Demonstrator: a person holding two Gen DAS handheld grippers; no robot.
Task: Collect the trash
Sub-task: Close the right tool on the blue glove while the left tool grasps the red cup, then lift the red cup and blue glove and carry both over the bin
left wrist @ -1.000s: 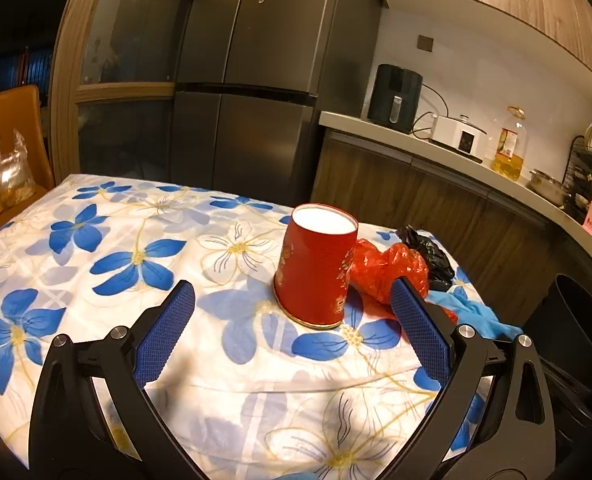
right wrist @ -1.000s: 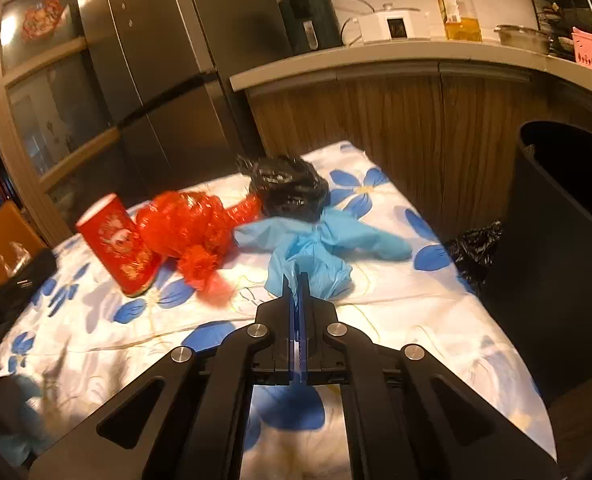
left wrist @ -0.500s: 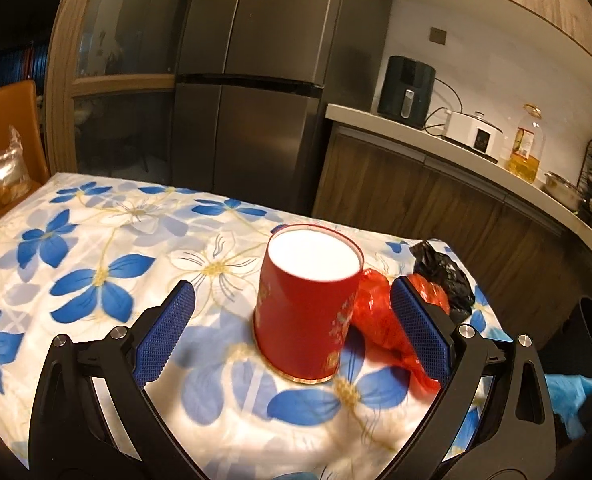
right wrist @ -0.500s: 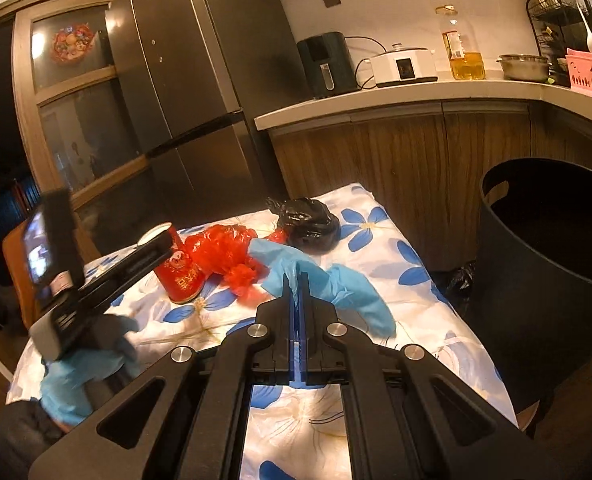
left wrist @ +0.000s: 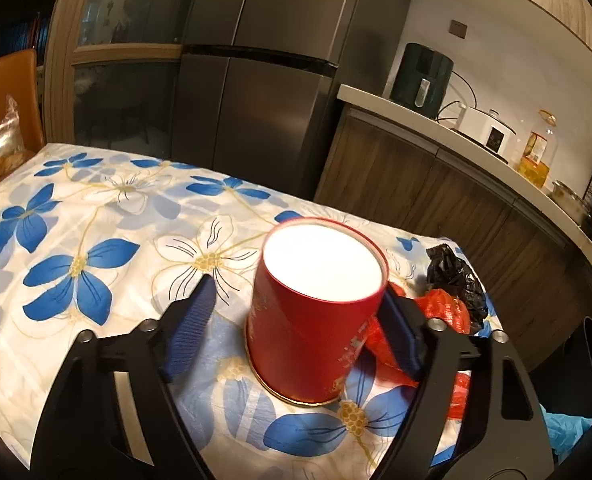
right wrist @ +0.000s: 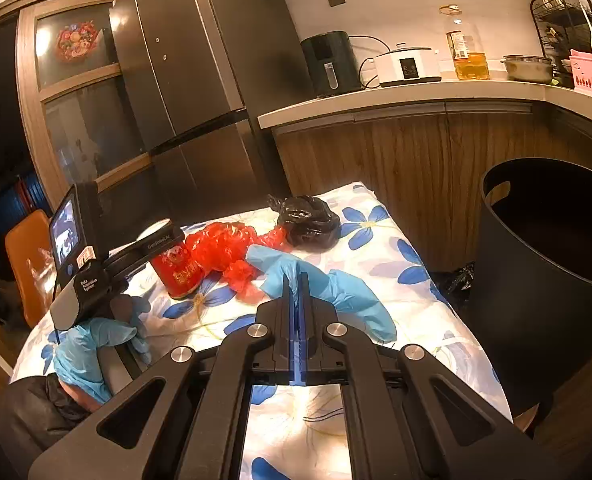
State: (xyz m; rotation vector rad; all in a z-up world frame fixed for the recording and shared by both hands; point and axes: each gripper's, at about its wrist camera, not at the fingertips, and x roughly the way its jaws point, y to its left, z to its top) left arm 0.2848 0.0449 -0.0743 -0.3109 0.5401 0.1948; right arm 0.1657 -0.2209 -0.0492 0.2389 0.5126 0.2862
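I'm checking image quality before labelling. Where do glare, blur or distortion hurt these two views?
Left wrist view: the white top of the red cup is blown out by glare, and its side is slightly motion-blurred. Right wrist view: sharp, but the fisheye bends the counter and the black bin; corners go dark in both.

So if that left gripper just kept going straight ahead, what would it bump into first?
The red cup. It already stands between the closing jaws of the left gripper, a gap still showing at the left pad, so going on would likely push the cup against the red plastic bag behind it.
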